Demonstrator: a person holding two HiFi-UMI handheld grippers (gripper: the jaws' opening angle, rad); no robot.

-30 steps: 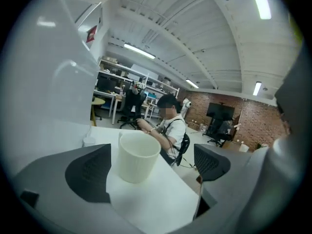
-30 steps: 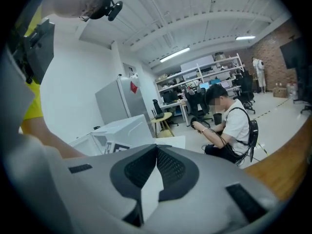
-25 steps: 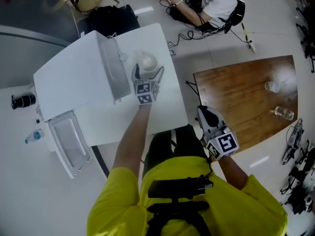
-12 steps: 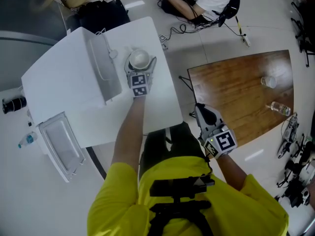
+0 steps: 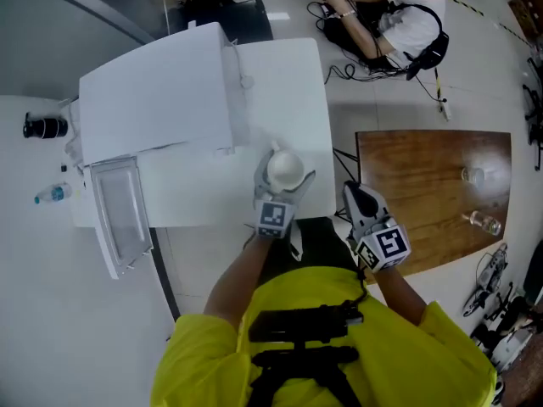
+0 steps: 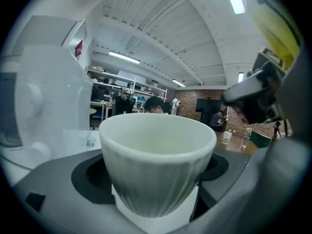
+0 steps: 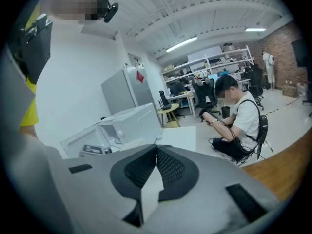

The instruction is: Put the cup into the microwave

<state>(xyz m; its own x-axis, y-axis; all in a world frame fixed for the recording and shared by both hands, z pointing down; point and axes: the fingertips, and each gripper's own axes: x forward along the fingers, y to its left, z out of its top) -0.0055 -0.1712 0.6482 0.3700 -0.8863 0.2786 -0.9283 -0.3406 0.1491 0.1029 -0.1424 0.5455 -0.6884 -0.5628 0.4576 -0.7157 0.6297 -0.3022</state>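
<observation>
A white ribbed cup (image 5: 284, 168) sits between the jaws of my left gripper (image 5: 286, 170), over the near edge of the white table (image 5: 288, 75). In the left gripper view the cup (image 6: 158, 165) fills the space between the dark pads, which press on its sides. The white microwave (image 5: 157, 100) stands on the table's left part, a little away from the cup, with a windowed door panel (image 5: 119, 219) swung out at its near-left end. My right gripper (image 5: 352, 195) hangs shut and holding nothing beside the person's body; in the right gripper view its pads (image 7: 168, 167) meet at the tips.
A brown wooden table (image 5: 424, 185) at the right carries a glass (image 5: 469, 175) and a small bottle (image 5: 482, 220). A person (image 5: 399, 15) sits on the floor beyond the tables among cables. A water bottle (image 5: 53, 195) and a black object (image 5: 42, 127) lie at the left.
My left gripper has come back from beside the microwave toward the table's near edge, carrying the cup with it and lifting it. The right gripper has barely shifted.
</observation>
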